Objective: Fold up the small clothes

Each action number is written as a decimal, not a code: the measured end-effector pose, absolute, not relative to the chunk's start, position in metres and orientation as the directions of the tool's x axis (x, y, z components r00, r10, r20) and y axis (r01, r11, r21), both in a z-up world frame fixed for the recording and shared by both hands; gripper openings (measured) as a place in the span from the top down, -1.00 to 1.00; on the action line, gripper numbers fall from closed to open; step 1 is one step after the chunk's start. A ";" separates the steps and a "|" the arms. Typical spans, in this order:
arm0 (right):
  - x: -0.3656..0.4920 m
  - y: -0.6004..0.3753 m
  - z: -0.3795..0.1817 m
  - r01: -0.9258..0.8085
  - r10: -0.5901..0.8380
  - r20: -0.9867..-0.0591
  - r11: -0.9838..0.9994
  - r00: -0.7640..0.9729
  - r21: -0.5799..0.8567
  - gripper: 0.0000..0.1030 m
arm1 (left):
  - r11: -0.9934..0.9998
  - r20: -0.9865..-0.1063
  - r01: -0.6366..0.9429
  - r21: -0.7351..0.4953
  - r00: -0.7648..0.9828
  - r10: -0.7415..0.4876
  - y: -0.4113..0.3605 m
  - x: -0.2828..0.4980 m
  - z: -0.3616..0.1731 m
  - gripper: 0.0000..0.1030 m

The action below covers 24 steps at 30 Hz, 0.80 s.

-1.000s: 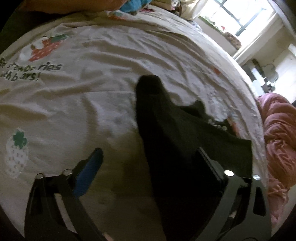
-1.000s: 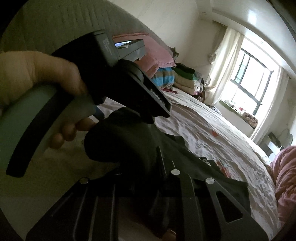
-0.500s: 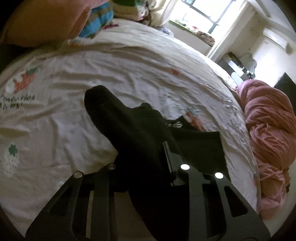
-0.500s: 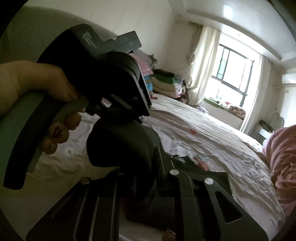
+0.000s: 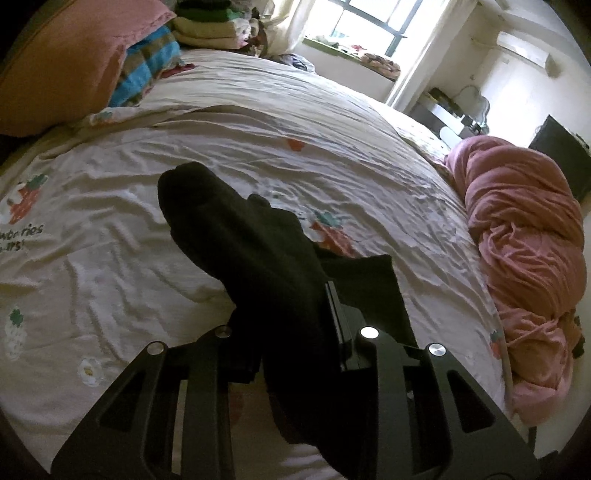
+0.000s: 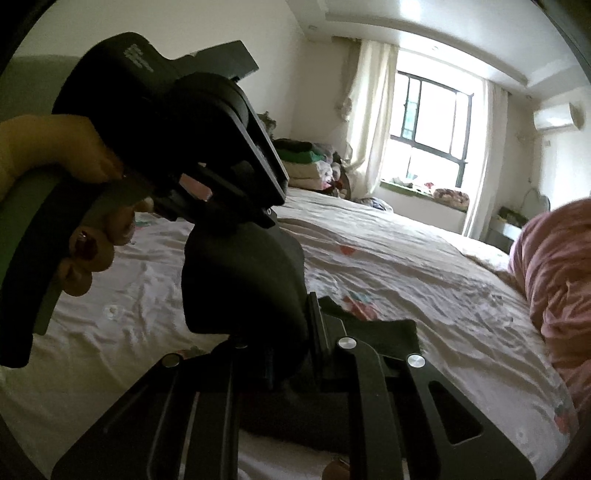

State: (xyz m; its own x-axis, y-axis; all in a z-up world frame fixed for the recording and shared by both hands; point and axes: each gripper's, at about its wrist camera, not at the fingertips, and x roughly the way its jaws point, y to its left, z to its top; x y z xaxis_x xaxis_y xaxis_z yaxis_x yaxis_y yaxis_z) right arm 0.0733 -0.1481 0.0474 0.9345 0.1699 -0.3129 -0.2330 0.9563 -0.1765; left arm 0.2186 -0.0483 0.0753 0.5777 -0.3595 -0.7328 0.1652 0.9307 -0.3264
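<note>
A small black garment [image 5: 258, 258] is held up above the bed, its rounded end sticking forward and its lower part trailing onto the sheet. My left gripper [image 5: 291, 332] is shut on the garment. My right gripper [image 6: 288, 354] is also shut on the same black garment [image 6: 243, 288], right beside the left gripper, whose body [image 6: 177, 140] and the hand holding it fill the left of the right wrist view. Both grippers' fingertips are hidden by the cloth.
The bed has a white strawberry-print sheet [image 5: 110, 206]. A bunched pink blanket [image 5: 524, 236] lies at the right edge. An orange pillow [image 5: 62, 62] and stacked folded clothes [image 5: 207, 26] are at the head. A window [image 6: 432, 125] is beyond.
The left gripper has shut on the black garment. Both grippers have lifted and tilted up, raising the garment off the sheet.
</note>
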 end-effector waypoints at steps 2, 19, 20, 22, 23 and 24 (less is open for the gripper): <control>0.073 -0.157 0.046 -0.223 0.163 -0.319 0.962 0.934 -0.160 0.75 | 0.932 -0.736 0.171 -0.319 0.575 -0.357 -0.057 0.218 0.075 0.59; 0.092 -0.221 0.013 -0.180 0.176 -0.453 0.983 0.874 0.034 0.77 | 0.933 -0.792 0.196 -0.303 0.492 -0.360 -0.120 0.233 0.046 0.52; 0.095 -0.226 0.010 -0.179 0.187 -0.464 0.982 0.866 0.061 0.77 | 0.933 -0.798 0.196 -0.303 0.483 -0.361 -0.124 0.235 0.042 0.49; 0.100 -0.235 0.004 -0.168 0.203 -0.485 0.979 0.850 0.115 0.77 | 0.930 -0.805 0.197 -0.311 0.466 -0.368 -0.129 0.238 0.037 0.48; 0.103 -0.241 0.000 -0.165 0.218 -0.494 0.975 0.842 0.150 0.77 | 0.929 -0.807 0.199 -0.311 0.461 -0.369 -0.131 0.239 0.036 0.48; 0.105 -0.244 -0.003 -0.161 0.225 -0.499 0.972 0.837 0.169 0.77 | 0.930 -0.810 0.201 -0.308 0.457 -0.367 -0.134 0.241 0.033 0.45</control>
State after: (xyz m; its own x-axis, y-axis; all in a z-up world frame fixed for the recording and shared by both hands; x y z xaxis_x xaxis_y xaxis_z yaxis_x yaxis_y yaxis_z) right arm 0.1051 -0.2439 -0.0027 0.8366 0.2254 -0.4993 -0.1613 0.9724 0.1687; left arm 0.2409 -0.1335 0.0334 0.4573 -0.3669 -0.8101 0.2011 0.9300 -0.3077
